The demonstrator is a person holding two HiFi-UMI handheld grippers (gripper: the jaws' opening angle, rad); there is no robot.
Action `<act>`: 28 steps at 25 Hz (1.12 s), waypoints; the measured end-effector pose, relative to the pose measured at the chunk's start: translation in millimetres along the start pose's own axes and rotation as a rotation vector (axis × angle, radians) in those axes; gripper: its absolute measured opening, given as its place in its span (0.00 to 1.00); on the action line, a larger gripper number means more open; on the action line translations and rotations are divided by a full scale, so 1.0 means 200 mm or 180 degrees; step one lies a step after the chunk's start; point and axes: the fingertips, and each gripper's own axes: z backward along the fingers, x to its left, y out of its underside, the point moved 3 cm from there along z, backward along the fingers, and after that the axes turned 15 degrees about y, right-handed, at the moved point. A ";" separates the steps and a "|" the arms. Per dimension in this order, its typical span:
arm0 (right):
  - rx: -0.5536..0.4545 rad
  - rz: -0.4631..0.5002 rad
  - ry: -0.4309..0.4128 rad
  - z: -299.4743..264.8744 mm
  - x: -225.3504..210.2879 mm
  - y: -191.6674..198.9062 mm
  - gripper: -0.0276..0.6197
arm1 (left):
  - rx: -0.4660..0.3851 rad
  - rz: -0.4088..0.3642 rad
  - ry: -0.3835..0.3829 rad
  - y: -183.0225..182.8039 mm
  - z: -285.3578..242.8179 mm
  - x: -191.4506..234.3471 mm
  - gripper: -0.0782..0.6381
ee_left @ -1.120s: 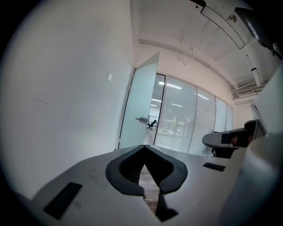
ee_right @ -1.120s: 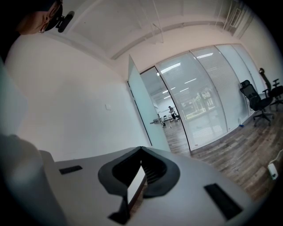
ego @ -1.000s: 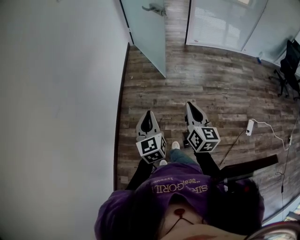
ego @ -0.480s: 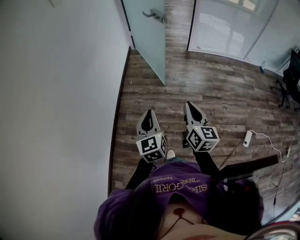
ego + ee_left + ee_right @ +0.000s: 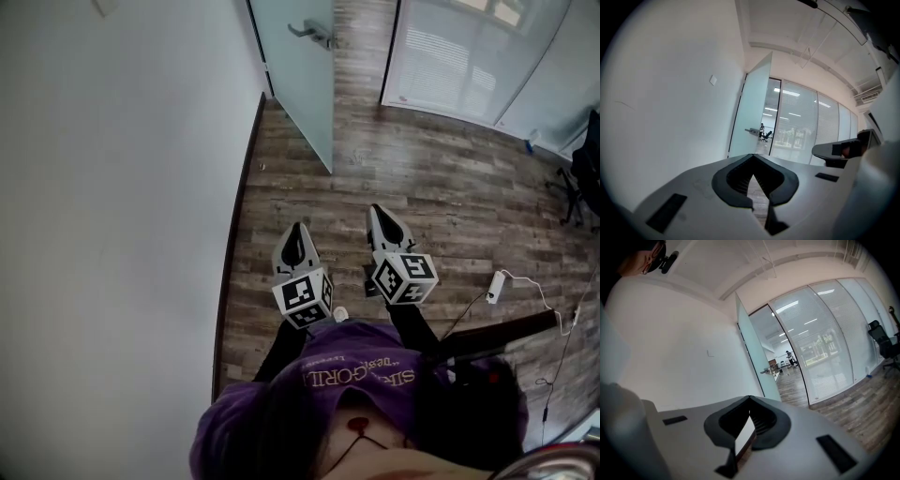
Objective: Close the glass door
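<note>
The frosted glass door (image 5: 305, 84) stands open at 12 o'clock, well apart from both grippers, its lever handle (image 5: 314, 33) facing 3 o'clock. The left gripper (image 5: 298, 227) and the right gripper (image 5: 378, 210) are both clenched on nothing, side by side above the wood floor (image 5: 450, 187).

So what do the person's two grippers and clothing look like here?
The left gripper and right gripper are light grey pointed shells with black jaw linings, each carrying a white cube of black square markers. Black sleeves; purple printed top.

Top of glass door (image 5: 300, 94) off-pic.
</note>
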 end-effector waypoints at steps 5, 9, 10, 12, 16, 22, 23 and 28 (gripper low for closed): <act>0.0029 0.0007 -0.0008 -0.10 0.02 -0.01 0.02 | -0.0002 0.0009 -0.0019 -0.02 -0.08 0.05 0.11; -0.0005 -0.0023 0.0011 -0.24 0.04 -0.04 0.02 | 0.0003 -0.0013 0.0039 -0.06 -0.20 0.12 0.11; -0.0017 -0.0033 0.0028 -0.28 0.05 -0.05 0.02 | 0.0001 -0.0018 0.0064 -0.07 -0.24 0.14 0.11; -0.0044 -0.0039 0.0056 -0.37 0.07 -0.08 0.02 | -0.0023 -0.0038 0.0106 -0.12 -0.31 0.19 0.11; -0.0111 -0.0037 0.0072 -0.55 0.13 -0.13 0.02 | -0.0066 -0.0071 0.0133 -0.20 -0.49 0.33 0.11; -0.0197 -0.0060 0.0197 -0.76 0.14 -0.21 0.02 | -0.0064 -0.0112 0.0254 -0.28 -0.69 0.44 0.11; -0.0208 -0.0062 0.0216 -0.79 0.15 -0.21 0.02 | -0.0069 -0.0120 0.0274 -0.29 -0.72 0.46 0.11; -0.0180 -0.0068 0.0312 -0.91 0.18 -0.23 0.02 | -0.0043 -0.0050 0.0337 -0.34 -0.84 0.55 0.11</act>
